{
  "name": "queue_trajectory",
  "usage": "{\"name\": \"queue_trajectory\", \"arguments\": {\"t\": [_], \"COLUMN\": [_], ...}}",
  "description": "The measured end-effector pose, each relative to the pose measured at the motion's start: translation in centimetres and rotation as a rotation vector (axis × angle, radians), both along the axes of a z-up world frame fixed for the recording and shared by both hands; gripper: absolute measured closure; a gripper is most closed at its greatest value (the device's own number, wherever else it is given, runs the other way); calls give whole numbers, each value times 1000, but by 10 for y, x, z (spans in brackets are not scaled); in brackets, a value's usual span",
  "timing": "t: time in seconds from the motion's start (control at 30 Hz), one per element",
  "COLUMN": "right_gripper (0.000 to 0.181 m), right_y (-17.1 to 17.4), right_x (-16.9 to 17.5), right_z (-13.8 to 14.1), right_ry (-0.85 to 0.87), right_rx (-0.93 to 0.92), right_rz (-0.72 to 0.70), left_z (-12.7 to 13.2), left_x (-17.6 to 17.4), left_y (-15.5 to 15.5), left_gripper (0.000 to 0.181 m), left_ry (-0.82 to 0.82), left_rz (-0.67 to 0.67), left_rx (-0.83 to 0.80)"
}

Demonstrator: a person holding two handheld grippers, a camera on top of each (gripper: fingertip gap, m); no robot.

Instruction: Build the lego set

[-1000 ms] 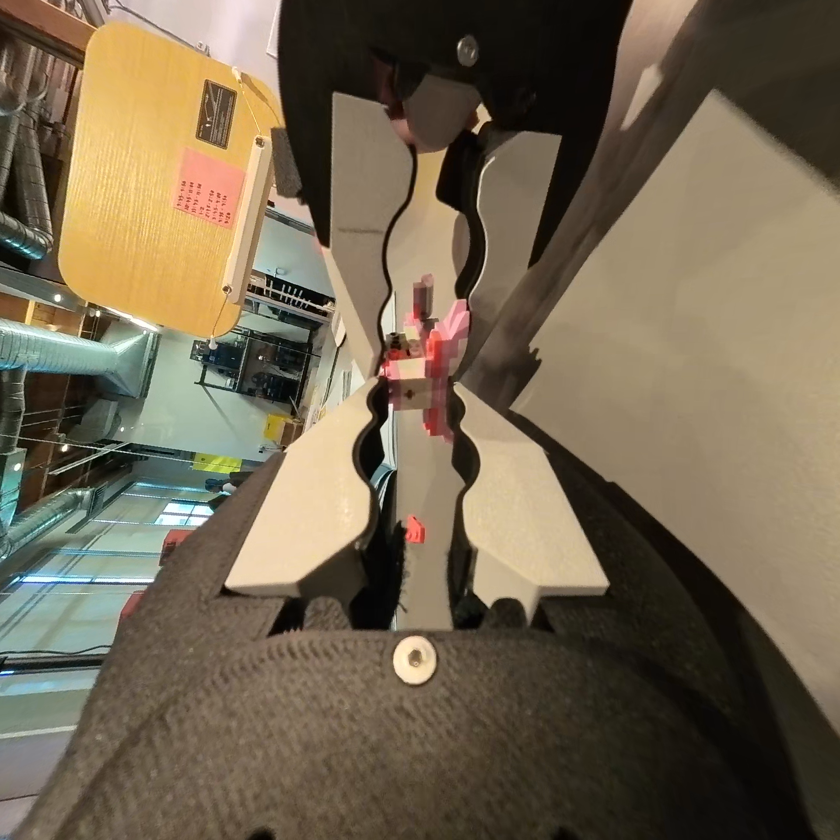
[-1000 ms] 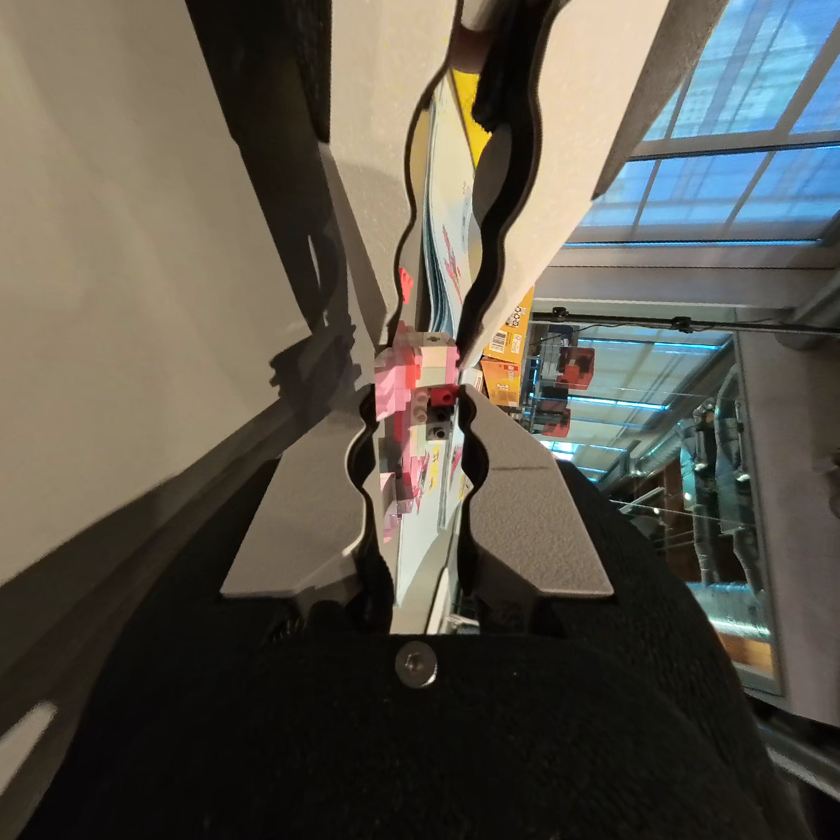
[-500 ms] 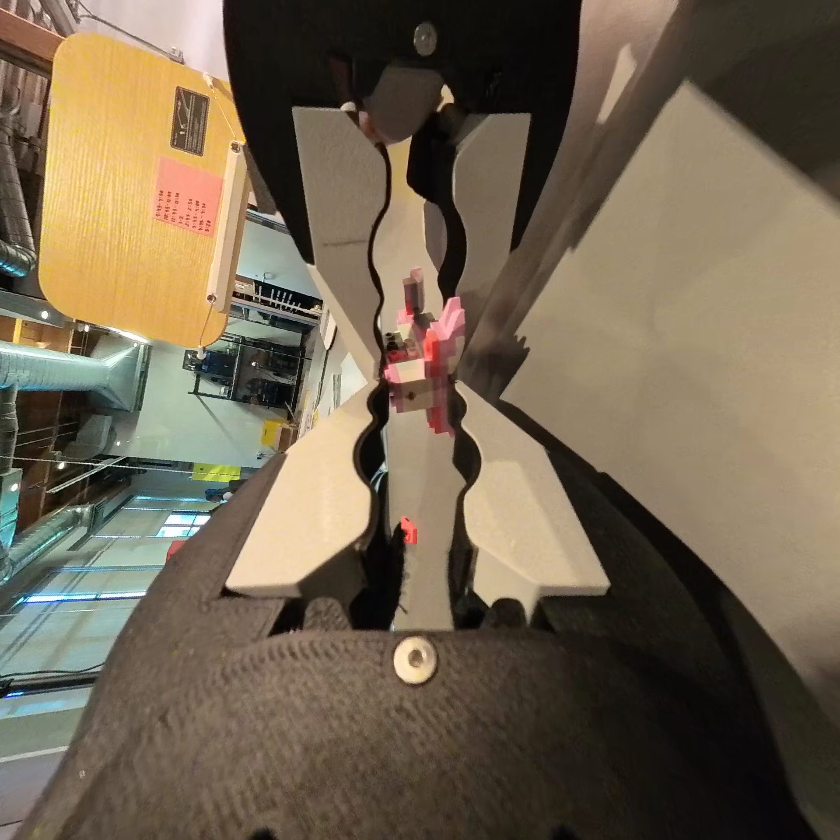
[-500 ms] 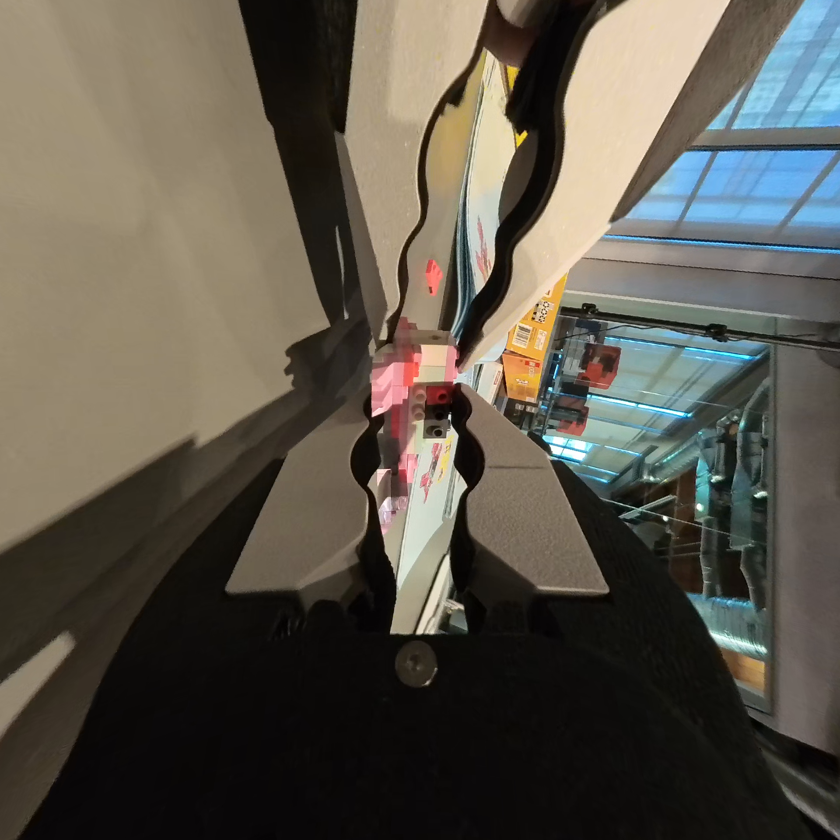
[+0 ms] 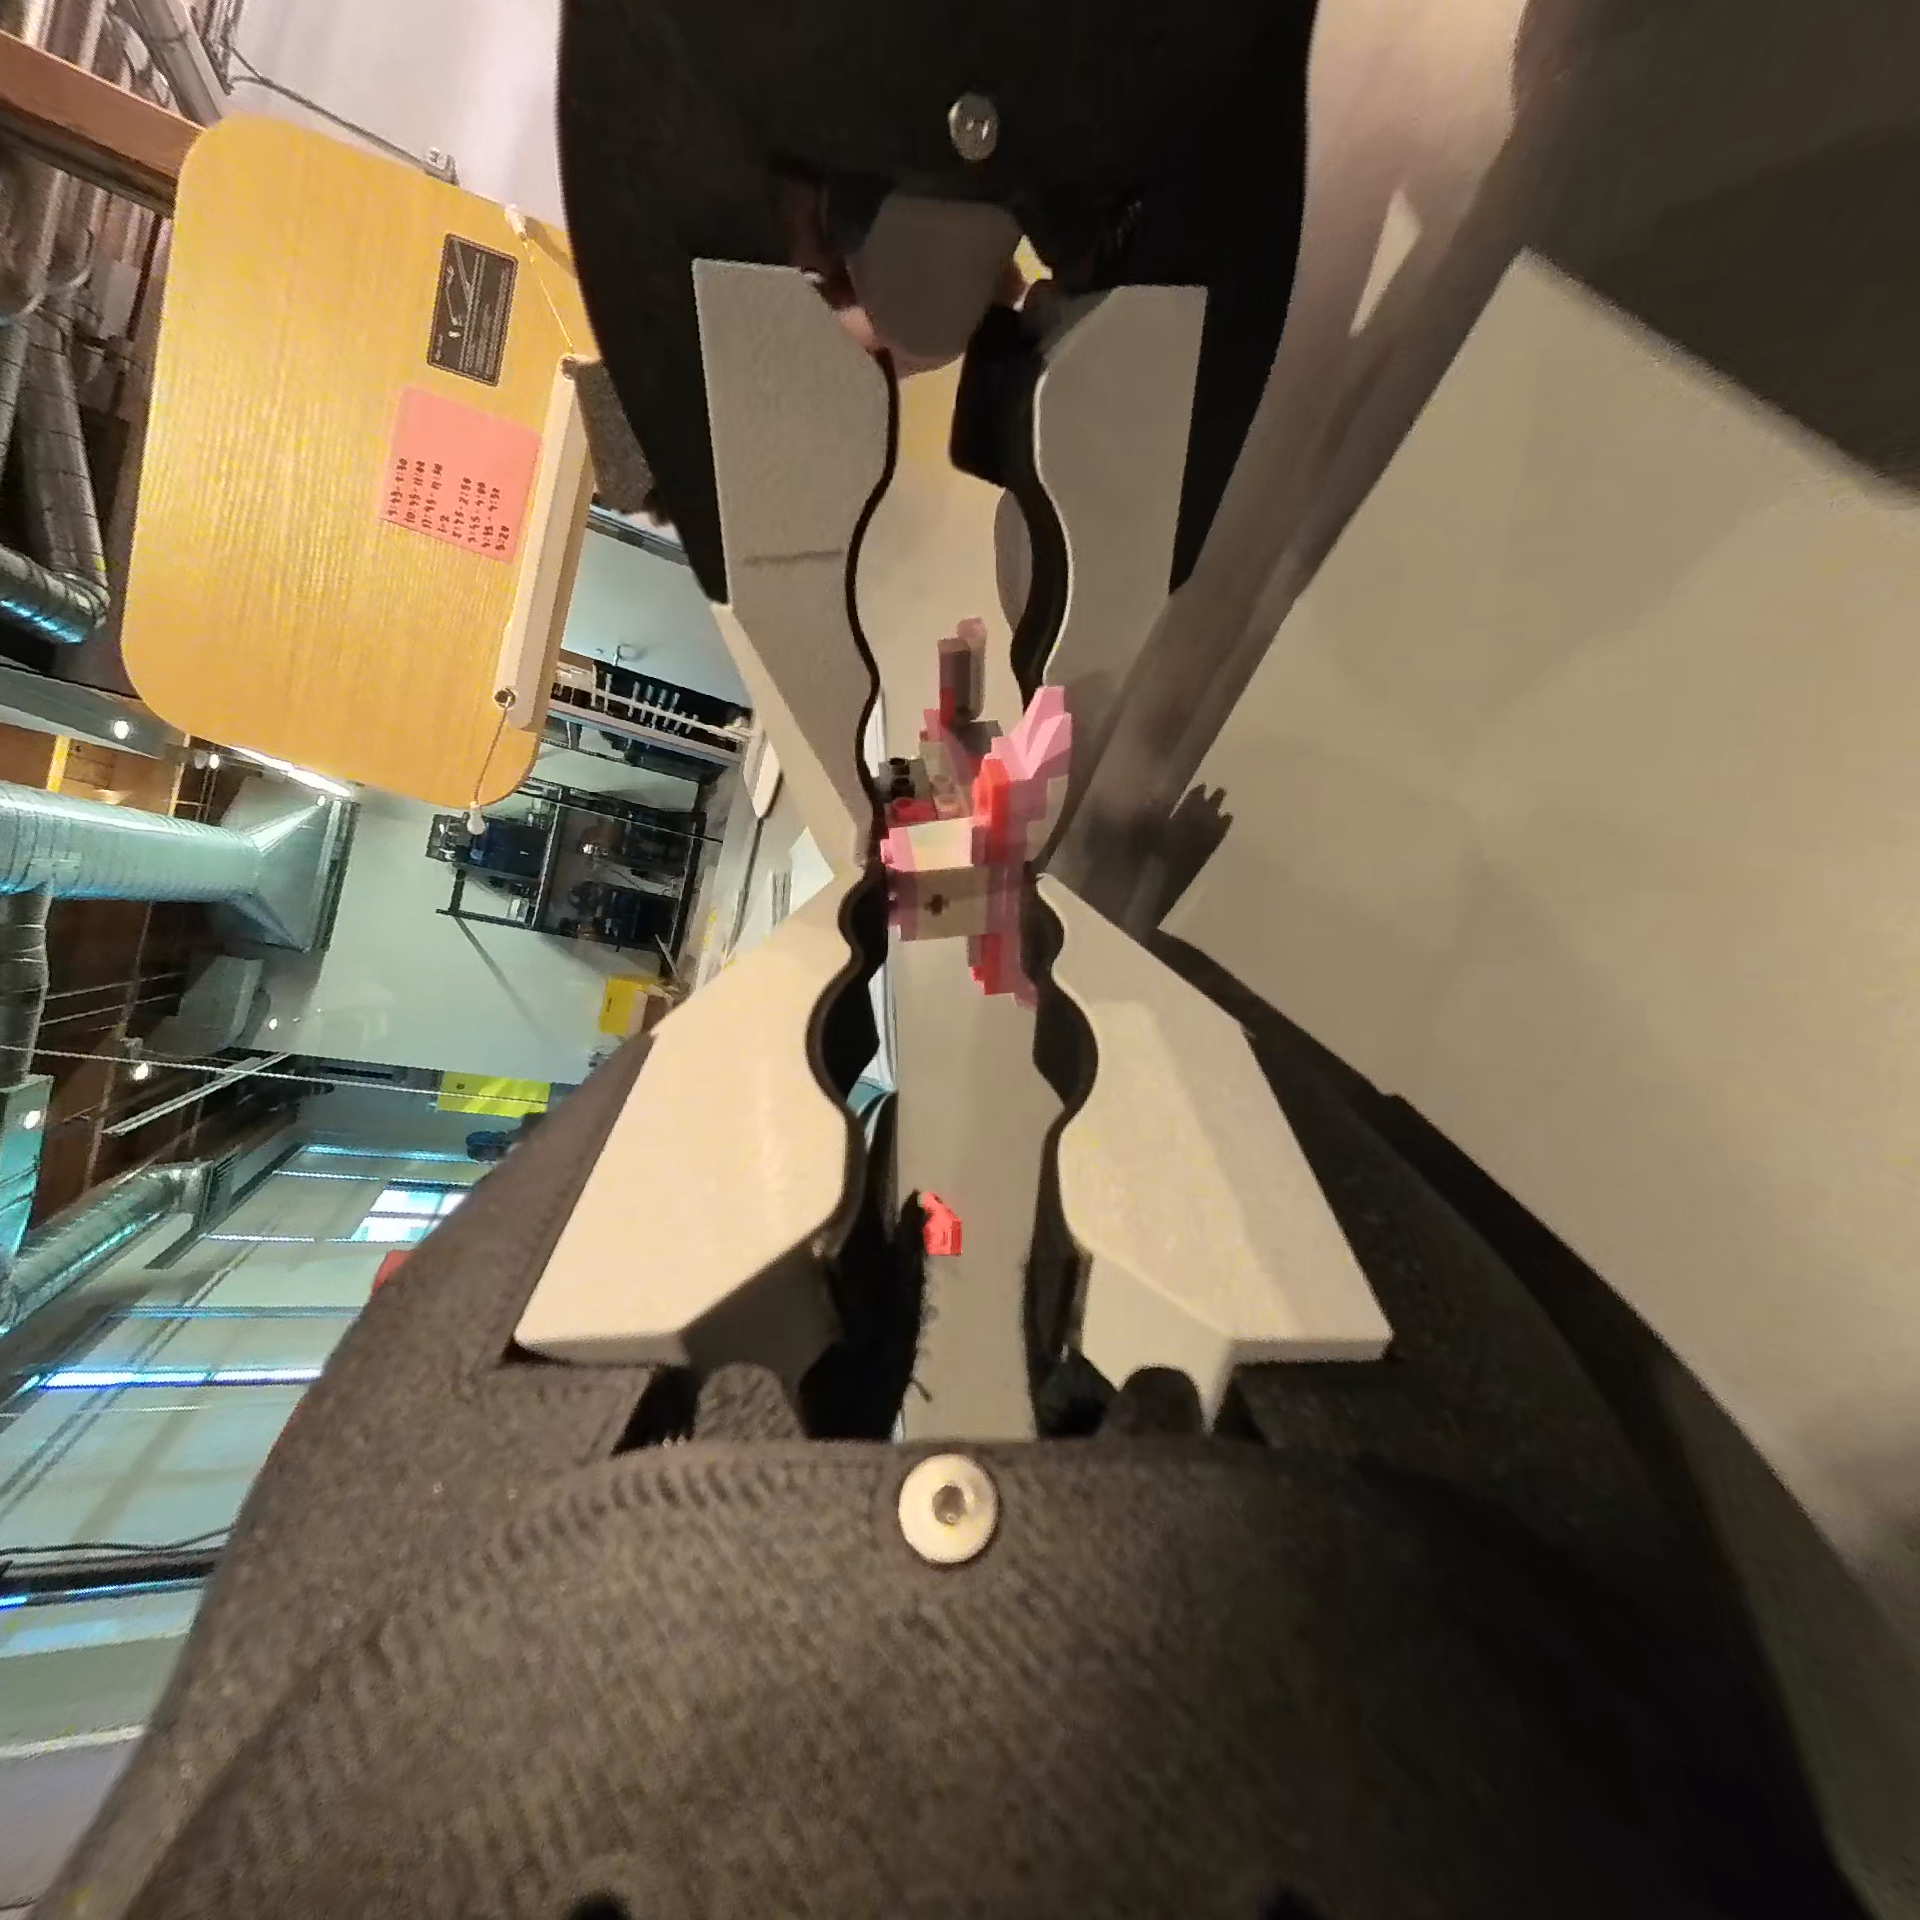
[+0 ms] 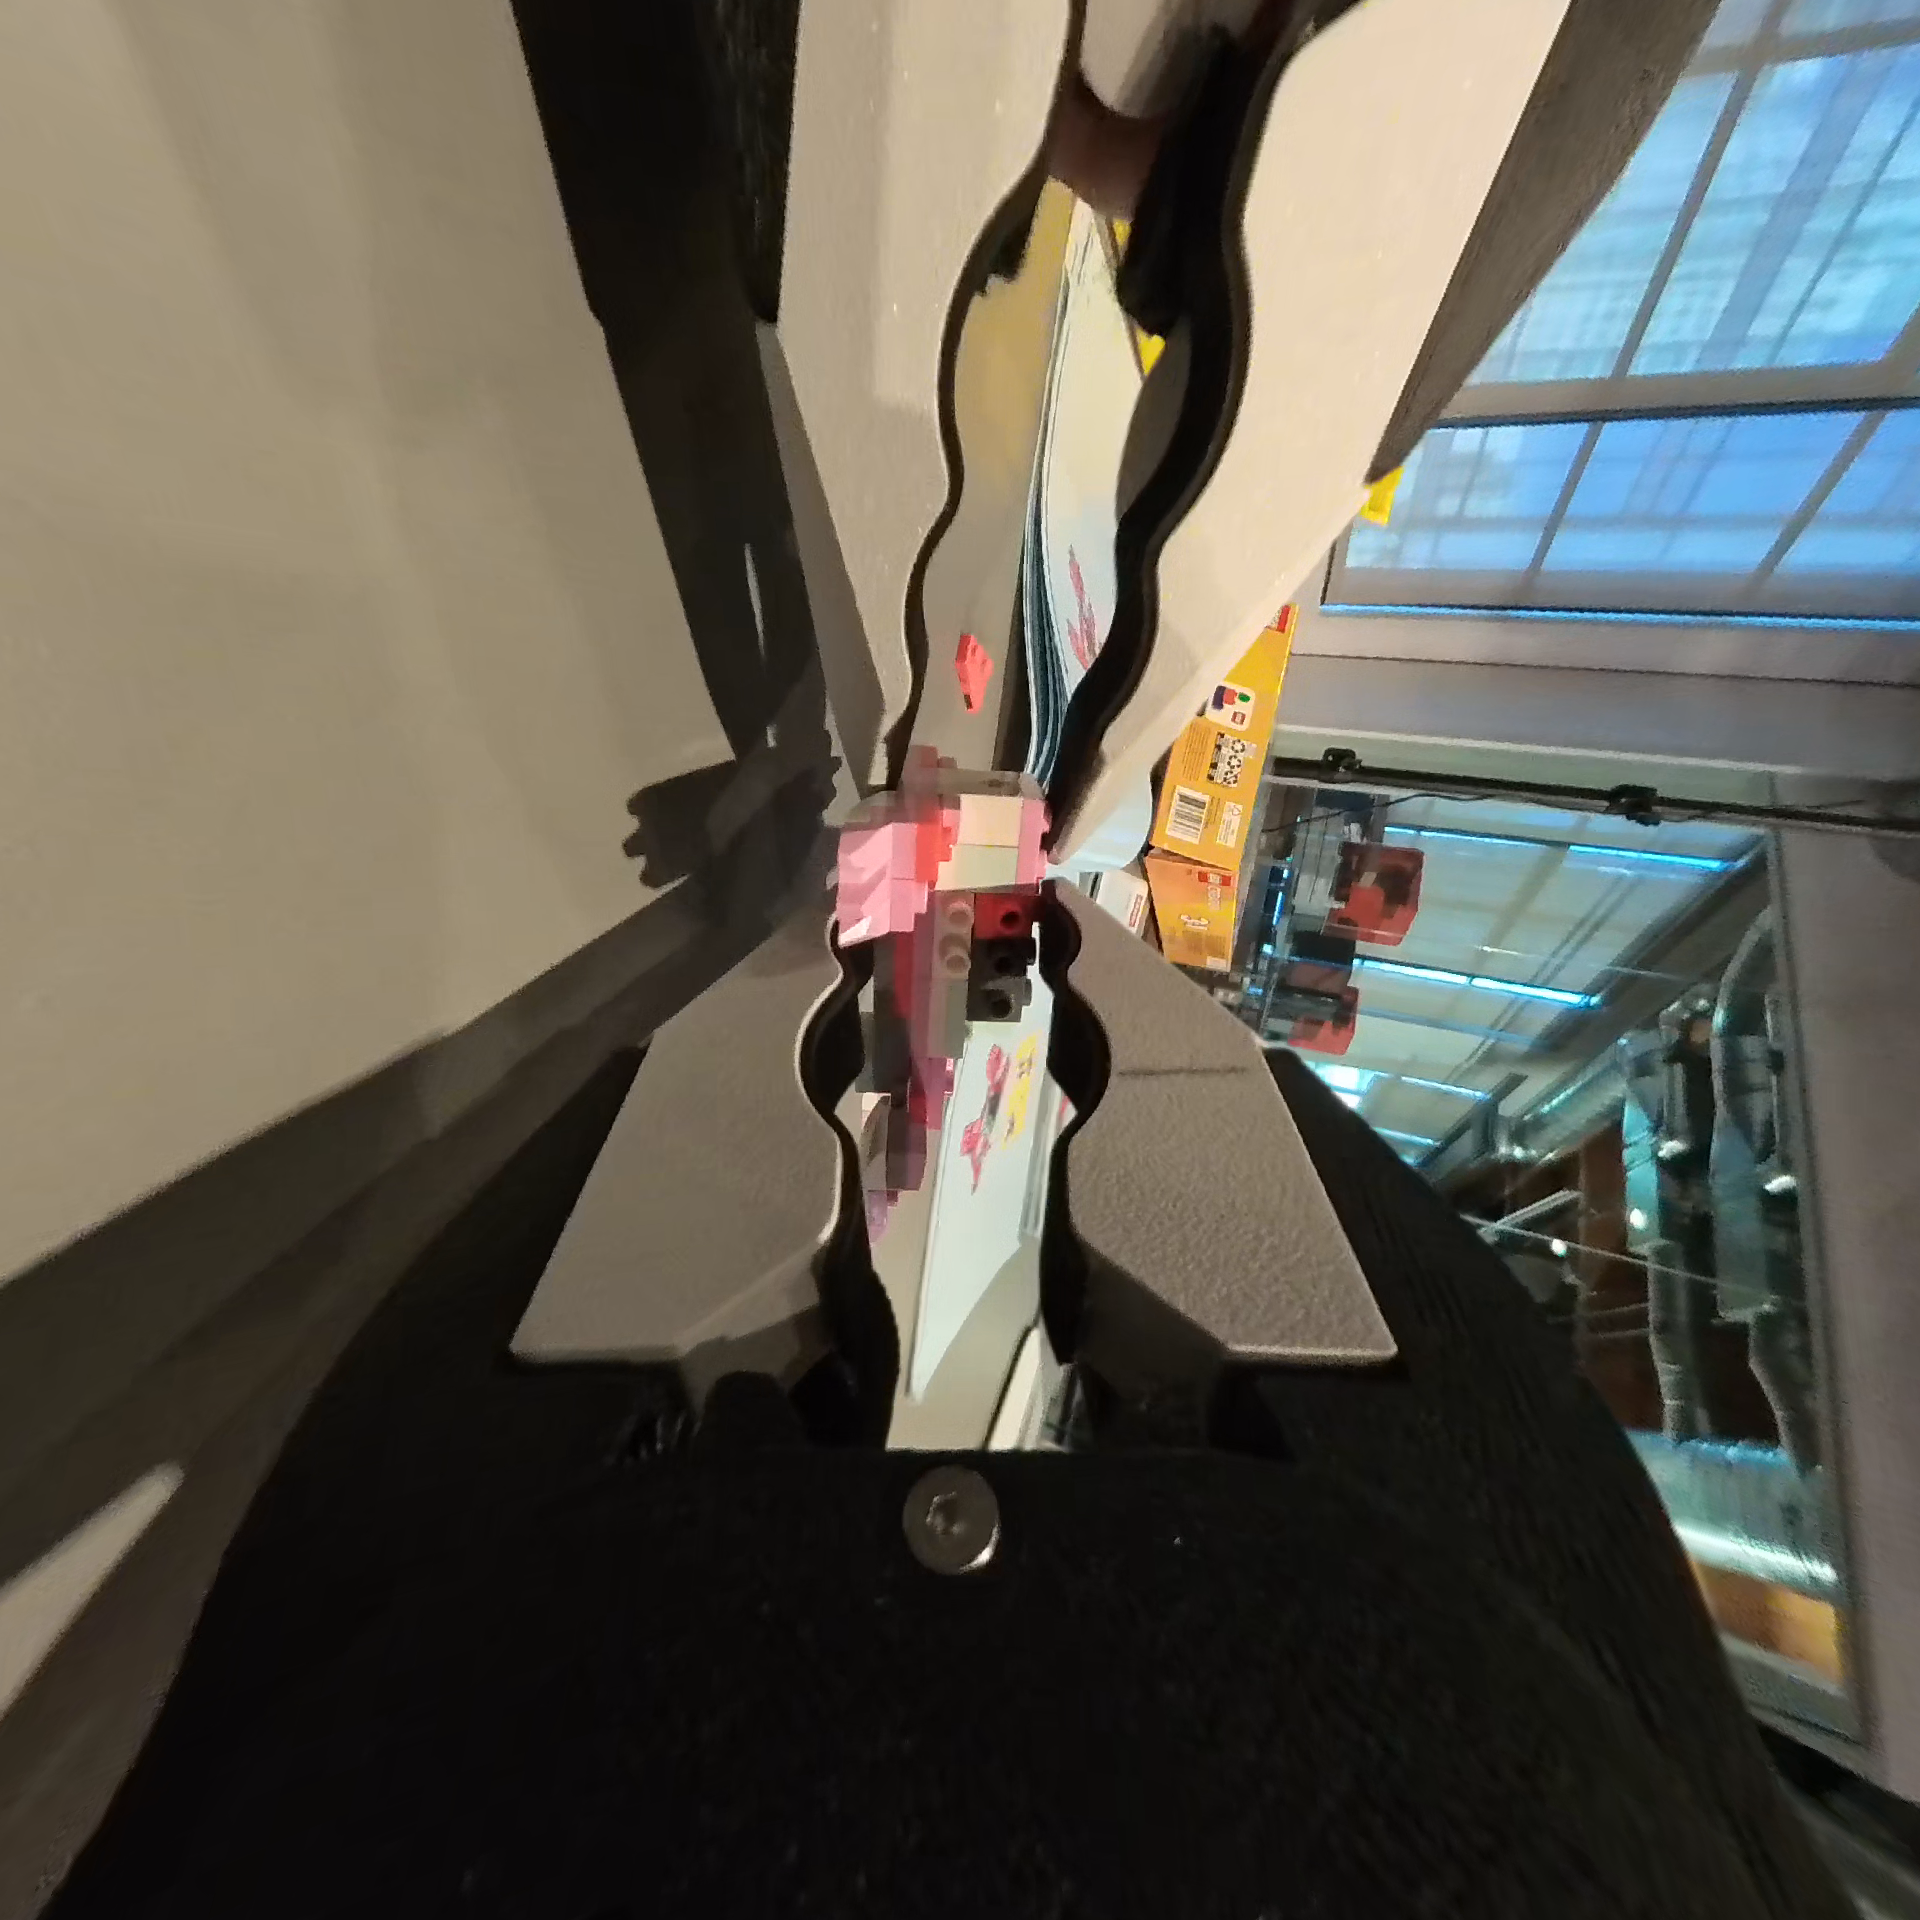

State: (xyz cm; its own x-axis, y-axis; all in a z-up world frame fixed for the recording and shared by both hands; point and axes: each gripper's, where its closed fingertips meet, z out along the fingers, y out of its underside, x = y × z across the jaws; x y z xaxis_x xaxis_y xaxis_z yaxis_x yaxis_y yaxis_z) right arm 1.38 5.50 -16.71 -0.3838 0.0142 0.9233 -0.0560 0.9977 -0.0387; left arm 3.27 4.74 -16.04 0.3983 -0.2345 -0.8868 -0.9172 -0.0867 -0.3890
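Lego model between tools above pale table.

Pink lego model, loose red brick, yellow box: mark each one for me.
Pink lego model [image 5: 951, 902], left wrist view, on its pale front face.
Loose red brick [image 6: 974, 665], right wrist view, on its top.
Yellow box [image 6: 1226, 748], right wrist view, on its printed side.

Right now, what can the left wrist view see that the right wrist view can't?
Only the left wrist view shows the hanging yellow wooden board and silver ducts. Only the right wrist view shows blue windows and yellow cardboard boxes. Both share the pink brick model, gripped from opposite ends by two pairs of fingers, and a loose red brick.
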Motion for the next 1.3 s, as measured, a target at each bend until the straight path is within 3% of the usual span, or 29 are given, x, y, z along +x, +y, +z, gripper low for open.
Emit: {"name": "queue_trajectory", "arguments": {"t": [0.4,0.57,0.6,0.63,0.7,0.83,1.17,1.3], "right_gripper": [153,152,147,130,116,106,105,108], "right_y": [-1,-1,-1,1,7,20,79,64], "right_x": [4,5,5,6,11,26,39,42], "right_z": [0,-8,-7,-5,-3,9,58,50], "right_ry": [-82,-116,-112,-110,-127,-146,209,86], "right_rx": [55,-29,-47,-71,-161,-381,-885,-965], "right_rz": [33,14,10,0,-35,-95,-202,-147], "left_z": [0,-7,-6,-6,-10,-11,-15,-21], "left_x": [4,3,2,0,-4,-4,3,4], "left_y": [-2,-1,-1,0,0,0,-7,-11], "left_gripper": [156,156,156,156,156,156,154,140], "left_ry": [25,22,22,24,40,62,-6,-28], "left_rz": [-25,-24,-20,-15,-6,-34,-118,-107], "left_rx": [6,-33,-28,-30,-50,-49,-156,-247]}}
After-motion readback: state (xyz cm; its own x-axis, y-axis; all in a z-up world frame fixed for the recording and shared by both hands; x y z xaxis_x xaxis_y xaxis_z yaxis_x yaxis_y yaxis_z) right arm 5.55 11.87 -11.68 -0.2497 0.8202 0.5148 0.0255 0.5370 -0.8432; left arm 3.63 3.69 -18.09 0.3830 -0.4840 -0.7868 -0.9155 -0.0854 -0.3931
